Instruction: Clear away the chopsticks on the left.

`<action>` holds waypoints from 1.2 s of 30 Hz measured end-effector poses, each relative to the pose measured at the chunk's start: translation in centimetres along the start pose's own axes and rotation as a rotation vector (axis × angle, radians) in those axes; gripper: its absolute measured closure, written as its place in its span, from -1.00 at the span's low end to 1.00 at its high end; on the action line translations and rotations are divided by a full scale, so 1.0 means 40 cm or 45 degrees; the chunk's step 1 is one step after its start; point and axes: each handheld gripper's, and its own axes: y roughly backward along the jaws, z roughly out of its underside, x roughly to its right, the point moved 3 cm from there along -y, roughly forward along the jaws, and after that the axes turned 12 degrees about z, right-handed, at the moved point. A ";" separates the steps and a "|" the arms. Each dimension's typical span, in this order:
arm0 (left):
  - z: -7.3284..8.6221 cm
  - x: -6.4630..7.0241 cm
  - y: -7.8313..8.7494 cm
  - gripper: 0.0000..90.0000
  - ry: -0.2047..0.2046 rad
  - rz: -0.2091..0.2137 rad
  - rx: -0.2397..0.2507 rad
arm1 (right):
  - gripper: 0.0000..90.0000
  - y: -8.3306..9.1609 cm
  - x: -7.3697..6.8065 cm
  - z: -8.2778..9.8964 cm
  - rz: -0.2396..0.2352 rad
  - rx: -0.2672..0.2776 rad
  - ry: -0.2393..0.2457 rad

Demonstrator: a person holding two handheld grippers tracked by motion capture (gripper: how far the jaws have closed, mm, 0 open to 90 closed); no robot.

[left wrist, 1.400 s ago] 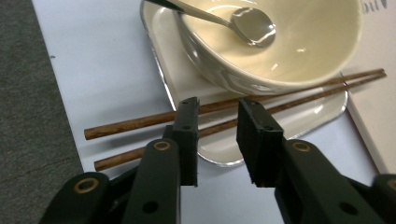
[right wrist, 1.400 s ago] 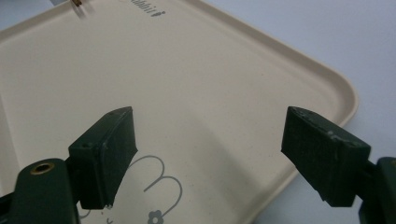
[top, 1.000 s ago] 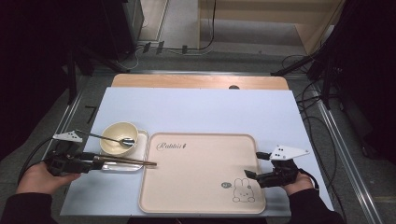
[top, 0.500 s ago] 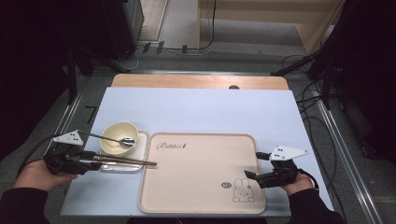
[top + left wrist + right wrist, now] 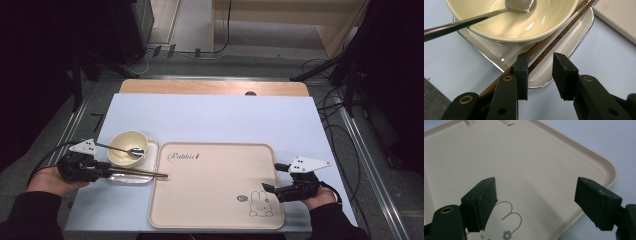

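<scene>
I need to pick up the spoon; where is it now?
In the high view the spoon is at the table's left: its head lies in the cream bowl, its handle points out over the rim toward the left gripper.

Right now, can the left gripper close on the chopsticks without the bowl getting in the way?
Probably yes. The left gripper is open with the chopsticks running between its jaws, over the near edge of the small tray. The bowl sits just beyond the fingertips, so the margin looks slim.

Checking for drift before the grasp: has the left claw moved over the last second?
Yes. The left claw has backed away from the bowl, toward the table's left edge, along the chopsticks.
</scene>
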 end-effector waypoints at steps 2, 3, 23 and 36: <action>0.002 -0.004 -0.008 0.47 0.007 -0.001 -0.005 | -0.59 0.001 -0.001 -0.001 0.002 0.002 -0.001; 0.003 -0.006 -0.011 0.46 0.008 0.002 -0.005 | -0.59 0.002 -0.001 -0.001 0.003 0.002 0.001; 0.013 -0.008 -0.047 0.50 -0.040 -0.003 -0.070 | -0.58 0.004 -0.002 -0.004 0.007 0.023 0.014; 0.003 -0.008 -0.051 0.70 -0.068 0.069 -0.095 | -0.58 0.009 -0.003 -0.010 0.017 0.056 0.013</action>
